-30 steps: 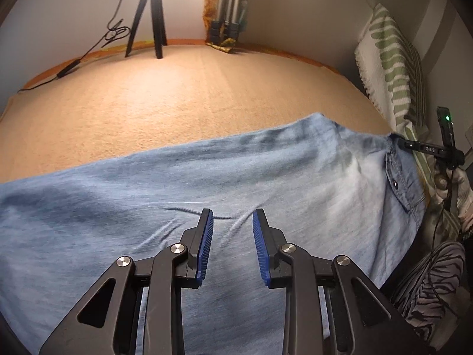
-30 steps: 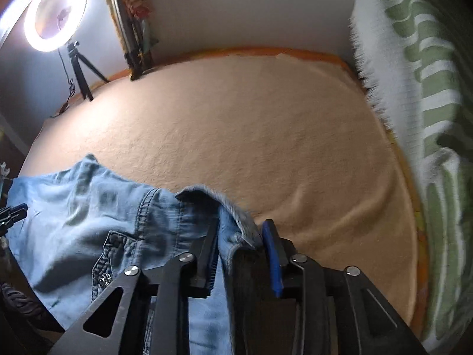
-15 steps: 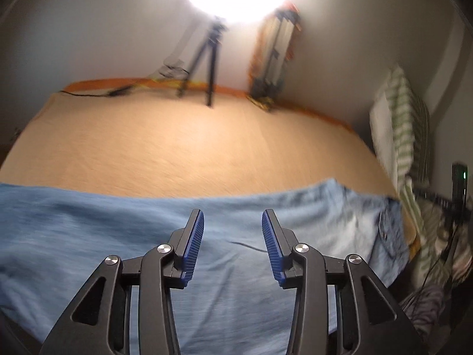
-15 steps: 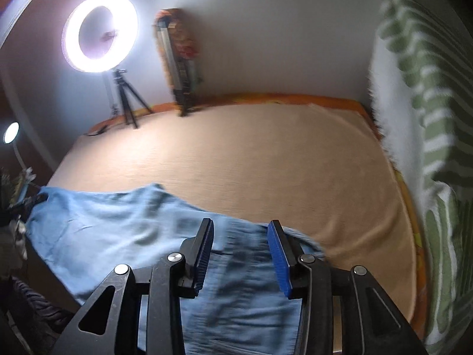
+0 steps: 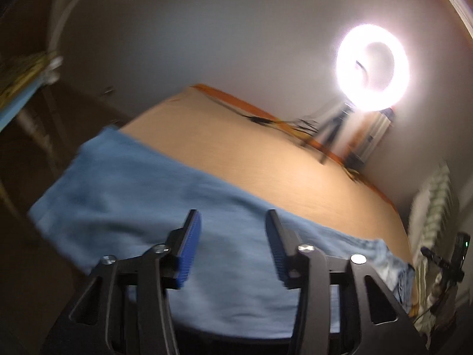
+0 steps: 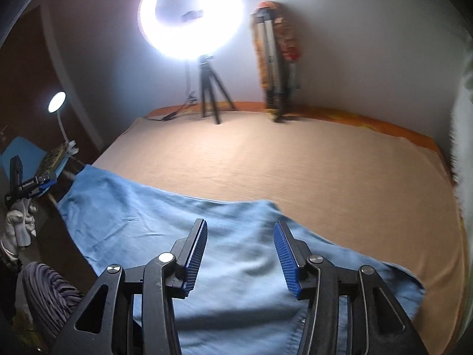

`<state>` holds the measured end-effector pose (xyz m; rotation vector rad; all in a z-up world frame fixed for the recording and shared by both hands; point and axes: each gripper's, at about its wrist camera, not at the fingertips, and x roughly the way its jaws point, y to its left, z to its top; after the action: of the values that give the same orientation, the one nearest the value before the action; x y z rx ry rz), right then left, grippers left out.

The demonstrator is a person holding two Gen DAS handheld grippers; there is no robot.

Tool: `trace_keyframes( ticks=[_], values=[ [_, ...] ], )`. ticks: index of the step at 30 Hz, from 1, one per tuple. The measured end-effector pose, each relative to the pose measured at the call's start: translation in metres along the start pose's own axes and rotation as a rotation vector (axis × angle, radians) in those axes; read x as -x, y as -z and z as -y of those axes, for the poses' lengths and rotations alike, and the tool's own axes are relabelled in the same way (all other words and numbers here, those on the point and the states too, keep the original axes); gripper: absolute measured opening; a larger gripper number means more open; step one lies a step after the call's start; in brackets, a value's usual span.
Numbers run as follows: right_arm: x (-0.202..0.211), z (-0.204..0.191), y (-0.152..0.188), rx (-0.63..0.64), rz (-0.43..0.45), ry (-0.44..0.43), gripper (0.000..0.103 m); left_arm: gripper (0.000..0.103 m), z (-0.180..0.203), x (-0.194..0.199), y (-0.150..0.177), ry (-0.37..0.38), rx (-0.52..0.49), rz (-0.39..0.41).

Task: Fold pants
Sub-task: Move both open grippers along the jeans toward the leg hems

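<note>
Both my claws hang empty above the pants.

My left gripper [image 5: 233,222] and right gripper [image 6: 239,230] stand with jaws apart, gripping nothing. Beneath them the blue pants [image 6: 165,216] lie spread flat along the near edge of the tan bed cover [image 6: 310,162], a ring light [image 6: 190,14] glowing by the far wall.

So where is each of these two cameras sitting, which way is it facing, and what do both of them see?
Left wrist: rides the left gripper, tilted, facing across the light blue denim pants toward the wall; its blue-padded fingers are spread.
Right wrist: rides the right gripper, above the pants, facing the wall; fingers spread.
Shared: pants, tan bed cover and glowing ring light.
</note>
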<state>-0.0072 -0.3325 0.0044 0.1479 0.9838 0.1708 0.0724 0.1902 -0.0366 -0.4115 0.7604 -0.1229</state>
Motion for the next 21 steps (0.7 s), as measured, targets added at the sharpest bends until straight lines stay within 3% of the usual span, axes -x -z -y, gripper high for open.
trace_keyframes(
  ticks=[9,15,21],
  values=[
    [-0.048,-0.072,-0.015,0.082,-0.046,-0.108,0.054,0.051,-0.118,0.022,0.025,-0.091,0.282,0.051],
    [-0.075,-0.117,-0.015,0.131,-0.08,-0.176,0.055,0.051,-0.18,0.012,0.045,-0.09,0.471,0.058],
    [-0.105,-0.155,-0.013,0.165,-0.126,-0.223,0.056,0.051,-0.219,-0.001,0.059,-0.078,0.581,0.069]
  ],
)
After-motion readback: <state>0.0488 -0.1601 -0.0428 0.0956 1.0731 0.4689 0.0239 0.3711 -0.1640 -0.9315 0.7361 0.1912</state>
